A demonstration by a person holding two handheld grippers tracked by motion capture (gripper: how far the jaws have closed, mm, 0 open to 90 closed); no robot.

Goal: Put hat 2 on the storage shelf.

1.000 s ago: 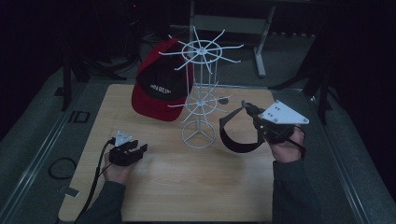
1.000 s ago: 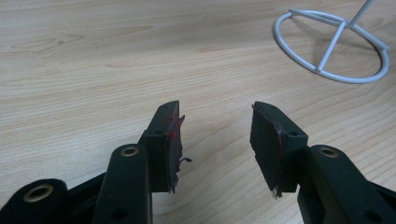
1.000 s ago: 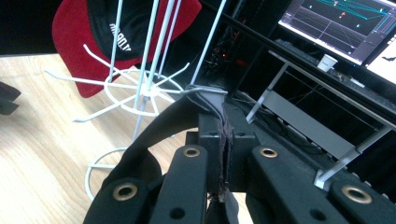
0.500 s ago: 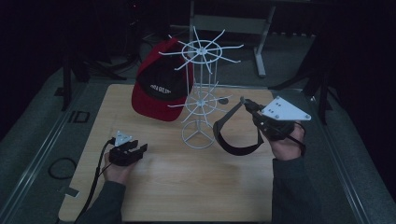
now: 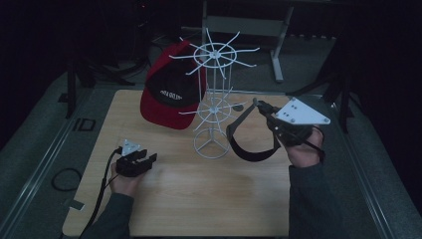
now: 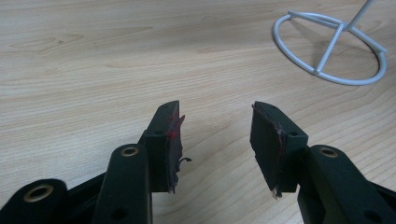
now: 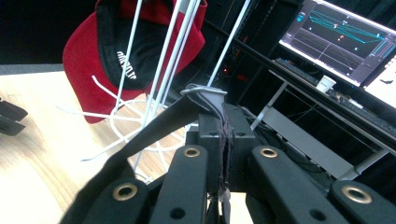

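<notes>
from above, high view: the white wire rack (image 5: 215, 102) stands near the middle of the wooden table (image 5: 199, 199), its ring base resting on the board. just right of the rack's base the right gripper (image 5: 260, 106) is held above the table with a black strap (image 5: 246, 144) pinched at its tip; the strap hangs in a loop that comes close beside the rack's lower tier of arms. a red and black cap (image 5: 171, 89) hangs on the rack's left side. well left of the rack's base and nearer the person, the left gripper (image 5: 144, 160) sits low over the board, its cable trailing toward the table's near edge.

left gripper view: the two black jaws stand apart with nothing between them, bare wood showing in the gap; the rack's ring base (image 6: 331, 46) lies ahead and to the right.

right gripper view: the jaws are pressed together on a grey metal buckle end of the strap (image 7: 154, 126), which falls away to the lower left. the rack's upright wires (image 7: 168, 56) rise directly behind the jaw tips, with the cap (image 7: 88, 65) behind them. a lit monitor (image 7: 345, 37) stands far right of the rack.
</notes>
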